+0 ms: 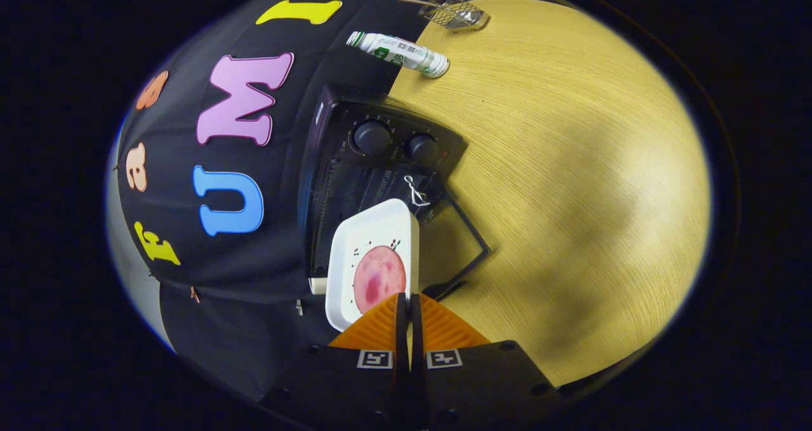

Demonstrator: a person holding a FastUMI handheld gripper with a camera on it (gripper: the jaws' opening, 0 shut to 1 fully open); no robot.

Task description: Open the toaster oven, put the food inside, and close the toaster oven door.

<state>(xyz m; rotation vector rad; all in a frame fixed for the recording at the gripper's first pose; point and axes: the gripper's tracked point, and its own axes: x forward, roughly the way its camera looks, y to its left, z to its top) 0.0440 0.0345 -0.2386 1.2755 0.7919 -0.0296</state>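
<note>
Between the gripper (406, 299) fingers, nearly together, sits the rim of a white square plate (371, 234) (pink meat slice (379, 278) on it), at the open toaster oven (374, 183) mouth by the table's (571, 183) wall-side edge.

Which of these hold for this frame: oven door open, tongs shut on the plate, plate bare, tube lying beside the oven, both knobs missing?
1. The oven door is open. True.
2. The tongs are shut on the plate rim. True: both fingers pinch its near edge.
3. The plate is bare. False: a round pink slice of food lies on it.
4. A tube lies on the table beyond the oven. True.
5. Both knobs are missing. False: two dark knobs sit on the oven's panel.
</note>
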